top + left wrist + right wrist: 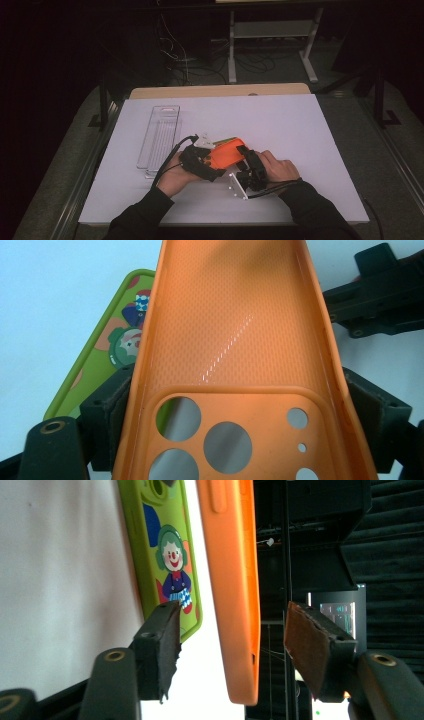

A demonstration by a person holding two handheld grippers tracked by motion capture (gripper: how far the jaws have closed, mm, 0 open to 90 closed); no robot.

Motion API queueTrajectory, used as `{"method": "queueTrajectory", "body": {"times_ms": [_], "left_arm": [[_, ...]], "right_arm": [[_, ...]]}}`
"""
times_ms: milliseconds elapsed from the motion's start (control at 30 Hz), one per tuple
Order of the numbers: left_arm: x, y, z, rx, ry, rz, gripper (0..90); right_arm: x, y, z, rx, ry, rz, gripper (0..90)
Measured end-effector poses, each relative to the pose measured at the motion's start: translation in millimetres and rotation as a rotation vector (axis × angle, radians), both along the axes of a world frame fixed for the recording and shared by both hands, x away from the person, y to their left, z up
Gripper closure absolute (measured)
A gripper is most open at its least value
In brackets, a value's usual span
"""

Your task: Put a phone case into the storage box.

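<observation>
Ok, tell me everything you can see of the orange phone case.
The orange phone case looks like soft, glossy silicone, with a fine dotted texture inside and a raised camera block pierced by round cutouts. It is empty, lifted off the white table with its open side toward the left gripper's camera. The left gripper clamps its two long edges near the camera end. The right gripper straddles the far end, not yet touching. A green cartoon case lies behind it.

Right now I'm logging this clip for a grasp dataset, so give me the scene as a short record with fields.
held item: orange phone case, camera cutouts near the left gripper
left gripper: jaws clamp the case's two long sides
right gripper: jaws straddle the case's other end, gaps on both sides, not gripping
beneath: green cartoon phone case on the white table
also there: clear plastic tray, left of the hands
</observation>
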State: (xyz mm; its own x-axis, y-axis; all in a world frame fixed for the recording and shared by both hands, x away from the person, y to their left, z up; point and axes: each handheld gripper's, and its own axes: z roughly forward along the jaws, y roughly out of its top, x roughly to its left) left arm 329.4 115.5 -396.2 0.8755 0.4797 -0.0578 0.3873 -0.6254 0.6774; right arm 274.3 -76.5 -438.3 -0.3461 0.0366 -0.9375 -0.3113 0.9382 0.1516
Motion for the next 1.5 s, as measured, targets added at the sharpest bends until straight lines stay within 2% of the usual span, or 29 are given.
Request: {"method": "queueTrajectory", "body": {"times_ms": [33,67,233,433,467,500,533,633,867,1067,1200,1233,1267,1400,1433,1467,1500], "left_arm": [[-0.5,-0.4,0.1,0.002,-0.002,0.000,16.0],[-0.7,-0.6,0.1,0.004,-0.003,0.001,16.0],[-0.4,-1.0,-0.8,0.002,0.000,0.004,16.0],[-0.8,-0.8,0.4,0.004,-0.004,0.003,15.9],[-0.7,-0.6,0.5,0.001,-0.002,0.005,16.0],[-1.7,-2.0,-0.5,-0.022,0.002,0.023,16.0],[-0.6,-0.5,0.4,-0.001,-0.001,0.005,16.0],[-0.3,-0.2,0.6,0.006,-0.001,-0.001,15.9],[0.3,0.2,0.1,-0.005,0.008,-0.003,15.8],[-1.9,1.1,0.6,-0.006,-0.013,-0.014,14.4],[-1.6,0.3,-1.6,0.004,0.003,-0.025,7.5],[-1.2,0.1,-1.7,0.008,0.005,-0.027,2.6],[-1.6,0.1,-1.8,-0.001,0.005,-0.024,1.4],[-0.5,2.2,-0.3,-0.003,0.003,-0.025,0.0],[-1.0,2.8,-0.1,-0.018,0.012,-0.011,0.0],[-0.4,4.6,0.7,-0.004,0.005,-0.015,0.0],[-1.2,5.2,0.5,-0.016,0.004,-0.005,0.0]], "right_arm": [[0.7,1.0,-0.7,-0.001,-0.011,0.005,41.9],[0.1,2.2,-1.9,0.024,-0.019,0.002,43.7],[-1.5,3.7,-2.1,0.014,-0.032,0.012,57.6],[-3.0,4.7,-2.7,0.005,-0.040,0.021,65.5],[-3.4,5.0,-2.5,0.000,-0.042,0.023,67.5],[-3.7,5.2,-2.4,-0.002,-0.044,0.024,69.4],[-3.8,5.4,-2.2,-0.003,-0.041,0.023,70.8],[-4.3,5.5,-2.2,-0.008,-0.045,0.020,74.9],[-5.6,6.3,-3.8,-0.028,-0.060,0.026,77.3],[-7.7,6.4,-5.1,-0.039,-0.082,0.033,78.2],[-7.7,6.3,-3.3,-0.033,-0.082,0.031,78.2],[-6.5,4.8,-2.4,-0.030,-0.081,0.020,78.1],[-6.1,4.3,-2.2,-0.030,-0.078,0.016,78.1],[-4.7,2.2,-1.8,-0.027,-0.078,0.010,78.1],[-4.4,1.6,-1.5,-0.026,-0.068,0.005,78.1],[-3.6,0.4,-0.6,-0.040,-0.064,0.008,78.1],[-2.5,-1.7,0.5,-0.043,-0.055,-0.001,78.1]]}}
